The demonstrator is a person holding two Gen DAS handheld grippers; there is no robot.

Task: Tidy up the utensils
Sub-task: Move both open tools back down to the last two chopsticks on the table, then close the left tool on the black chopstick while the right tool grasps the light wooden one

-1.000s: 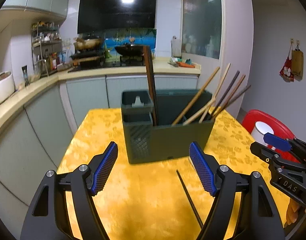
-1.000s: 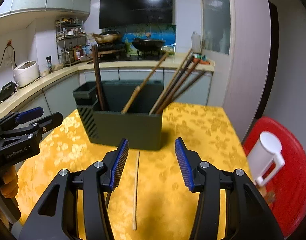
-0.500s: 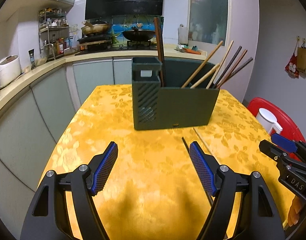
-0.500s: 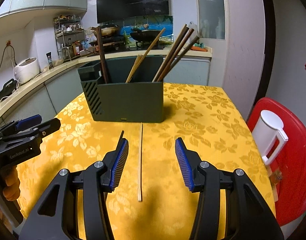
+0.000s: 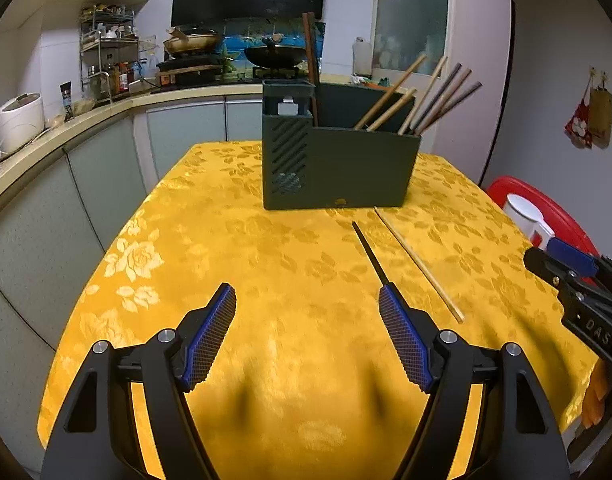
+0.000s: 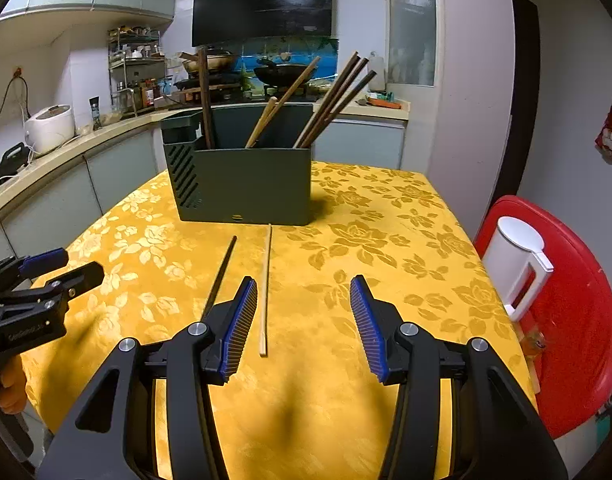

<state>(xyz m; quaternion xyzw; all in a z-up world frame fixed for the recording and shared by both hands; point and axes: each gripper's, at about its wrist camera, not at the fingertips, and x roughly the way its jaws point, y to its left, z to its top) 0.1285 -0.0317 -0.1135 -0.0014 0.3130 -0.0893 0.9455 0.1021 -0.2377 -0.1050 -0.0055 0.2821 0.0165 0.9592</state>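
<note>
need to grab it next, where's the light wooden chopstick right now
The light wooden chopstick lies flat on the yellow tablecloth, in front of the green utensil holder, just right of the dark chopstick in the right wrist view.

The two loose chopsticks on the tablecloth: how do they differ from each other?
The dark chopstick is near black; the light chopstick is pale wood. The dark one lies nearer the left gripper, the light one nearer the right gripper. The dark one's near end is hidden behind a gripper finger; the light one shows whole. Both lie flat on the yellow tablecloth, apart, in front of the green holder, unheld.
</note>
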